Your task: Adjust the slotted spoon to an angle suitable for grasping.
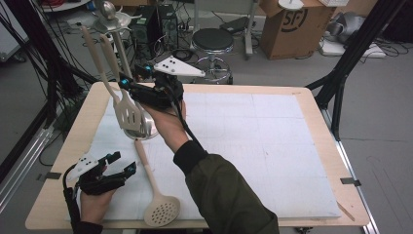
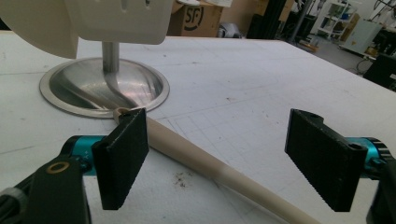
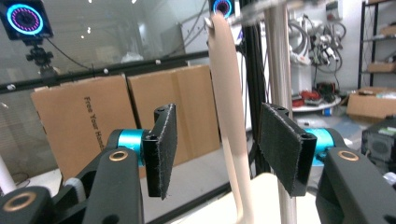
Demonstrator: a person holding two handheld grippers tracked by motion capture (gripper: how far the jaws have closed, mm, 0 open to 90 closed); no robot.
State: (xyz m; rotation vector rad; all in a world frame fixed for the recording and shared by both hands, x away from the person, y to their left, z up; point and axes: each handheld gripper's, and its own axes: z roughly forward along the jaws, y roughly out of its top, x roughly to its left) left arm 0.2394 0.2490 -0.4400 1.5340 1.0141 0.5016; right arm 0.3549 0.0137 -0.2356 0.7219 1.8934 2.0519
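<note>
Slotted spatula point(image 1: 127, 108): hung on the stand point(image 1: 117, 39), blade down over the round base point(image 1: 146, 127), handle point(image 3: 229, 121) rising up and to the left in the high view.
Right gripper point(image 1: 127, 84): at the spatula's lower handle; jaws partly open, handle between the pads point(image 3: 163, 149), no pad pressing on it.
Skimmer spoon point(image 1: 155, 187): flat on the white mat point(image 1: 253, 146), long axis near to far, round head toward the near edge, handle tip just beside the base.
Left gripper point(image 1: 117, 165): near left, jaws wide, holding nothing; skimmer handle point(image 2: 205, 165) lying between them on the mat.
Open room: mat bare from centre to right edge.
</note>
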